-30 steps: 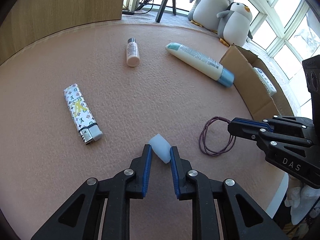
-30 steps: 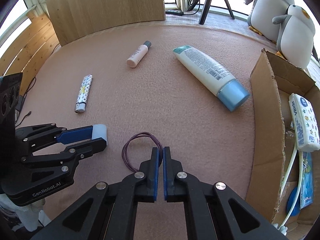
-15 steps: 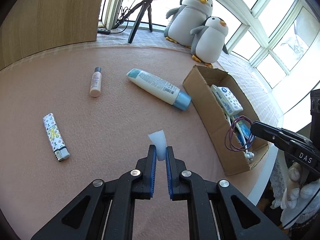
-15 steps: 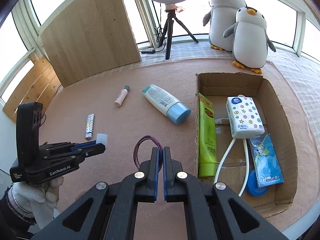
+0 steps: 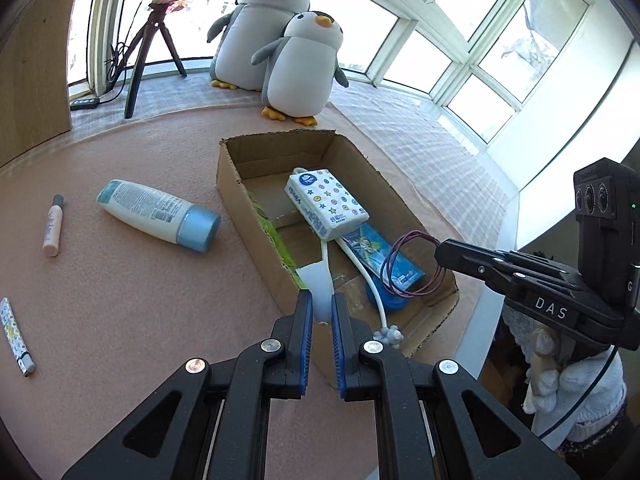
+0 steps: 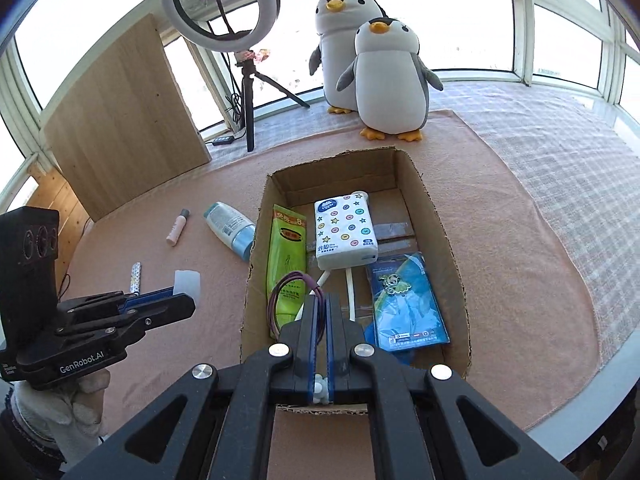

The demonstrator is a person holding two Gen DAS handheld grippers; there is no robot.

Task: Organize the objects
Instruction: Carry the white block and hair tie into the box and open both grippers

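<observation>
Hair tie [image 6: 294, 300]: purple loop pinched in the right hand-held gripper [image 6: 320, 312], whose jaws are pressed together; lower centre of the right wrist view, hanging over the near end of the cardboard box [image 6: 448, 240].
White cap [image 5: 318, 288]: clamped between the narrowly parted blue pads of the left hand-held gripper [image 5: 320, 316]; lower centre of the left wrist view, above the box's near edge.
Box contents: green tube [image 6: 286, 256] along the left wall, tissue pack [image 6: 346, 232] in the middle, blue packet [image 6: 404, 300] to the right.
Surface [image 5: 120, 288]: lotion bottle [image 5: 160, 216] just beside the box, small pink tube [image 5: 53, 226] and lighter [image 5: 14, 336] farther left.
Background: 2 plush penguins [image 6: 376, 64], top centre.
</observation>
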